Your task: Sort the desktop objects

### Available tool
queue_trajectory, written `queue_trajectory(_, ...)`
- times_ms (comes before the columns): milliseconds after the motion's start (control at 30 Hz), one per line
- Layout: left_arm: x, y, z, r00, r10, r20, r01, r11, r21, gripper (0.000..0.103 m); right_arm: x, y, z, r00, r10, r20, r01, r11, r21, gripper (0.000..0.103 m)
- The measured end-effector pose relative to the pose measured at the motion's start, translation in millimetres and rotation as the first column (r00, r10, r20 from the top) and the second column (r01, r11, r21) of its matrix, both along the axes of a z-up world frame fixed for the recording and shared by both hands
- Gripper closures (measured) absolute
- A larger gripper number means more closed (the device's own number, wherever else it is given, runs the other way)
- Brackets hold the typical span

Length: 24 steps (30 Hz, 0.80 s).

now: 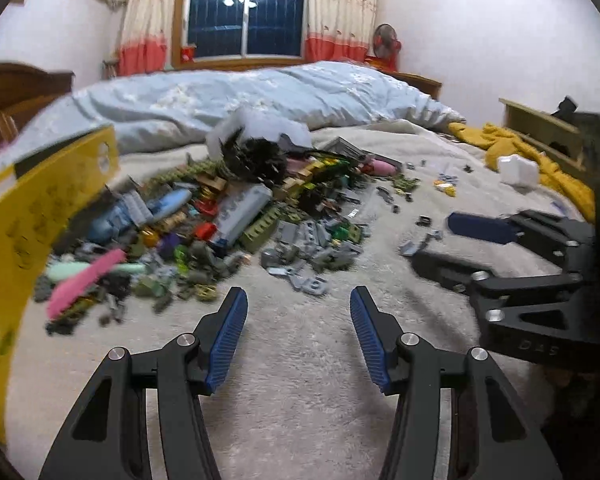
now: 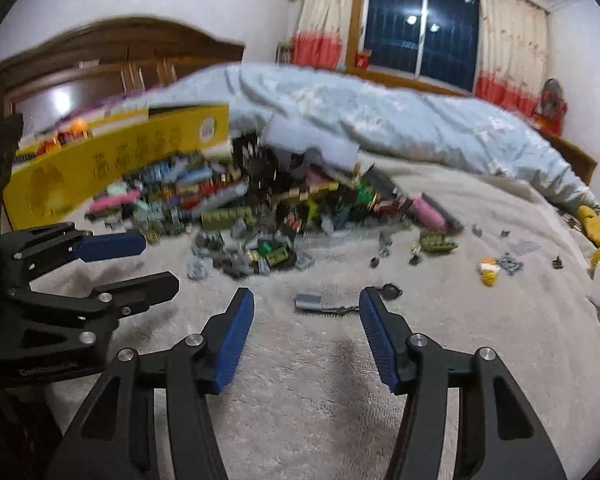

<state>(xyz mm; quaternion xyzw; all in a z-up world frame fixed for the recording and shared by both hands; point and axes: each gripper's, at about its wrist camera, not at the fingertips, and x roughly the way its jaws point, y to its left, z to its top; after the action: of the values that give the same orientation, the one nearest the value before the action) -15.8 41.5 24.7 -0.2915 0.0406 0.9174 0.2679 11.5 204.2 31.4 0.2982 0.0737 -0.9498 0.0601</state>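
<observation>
A big pile of small toy bricks and parts (image 1: 235, 216) lies on a beige blanket; it also shows in the right wrist view (image 2: 259, 216). My left gripper (image 1: 298, 296) is open and empty, just short of the pile's near edge. My right gripper (image 2: 306, 298) is open and empty; a small grey piece (image 2: 308, 302) lies on the blanket between its fingertips. Each gripper shows in the other's view: the right one (image 1: 440, 244) at the right, the left one (image 2: 155, 262) at the left, both open.
A yellow cardboard box (image 1: 39, 216) stands left of the pile, also in the right wrist view (image 2: 111, 160). Loose bricks (image 2: 496, 266) are scattered to the right. A blue quilt (image 1: 259, 96) lies behind, a yellow cloth (image 1: 540, 164) and a white object (image 1: 518, 170) far right.
</observation>
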Motion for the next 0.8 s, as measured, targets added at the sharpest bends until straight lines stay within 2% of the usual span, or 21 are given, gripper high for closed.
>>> queue_trajectory(100,-2.5,2.0,-0.2,0.999,-0.038,0.016,0.038,0.999,-0.007,0.049,-12.6,10.0,-6.8,0.996,0.019,0.089,-0.011,0.996,-0.089,0.048)
queue_trajectory(200,-11.0,10.5,-6.0,0.996,-0.045,0.079,0.049,0.997,-0.053,0.051,-24.8,16.4,-10.0,0.991,-0.003,0.131,0.017,0.993,-0.113,0.051)
queue_trajectory(300,-19.2,18.7,-7.7,0.994,-0.017,0.109,0.026,0.997,-0.079,0.055,-34.3,15.0,-10.5,0.989,-0.017,0.145,0.031,0.995,-0.097,0.057)
queue_trajectory(333,-20.7,20.0,-6.6,0.994,-0.016,0.11,0.024,0.997,-0.072,0.057,-36.4,13.0,-11.2,0.989,-0.025,0.146,0.037,0.996,-0.081,0.065)
queue_trajectory(400,-25.1,21.2,-6.7,0.992,-0.014,0.122,0.023,0.997,-0.072,0.059,-38.2,10.1,-14.5,0.987,-0.035,0.155,0.045,0.997,-0.058,0.076)
queue_trajectory(500,-29.9,22.6,-7.3,0.99,-0.006,0.141,0.016,0.997,-0.073,0.059,-36.9,7.4,-16.7,0.989,-0.03,0.146,0.036,0.999,-0.04,0.086)
queue_trajectory(633,-32.4,26.0,-6.0,0.99,0.01,0.141,0.002,0.996,-0.088,0.064,-31.0,9.9,-16.3,0.993,-0.028,0.118,0.036,0.997,-0.062,0.086)
queue_trajectory(800,-43.5,11.8,-8.6,0.981,0.045,0.191,-0.042,0.999,-0.021,0.09,-16.7,15.6,-9.0,0.999,-0.022,0.048,0.027,0.994,-0.107,0.086)
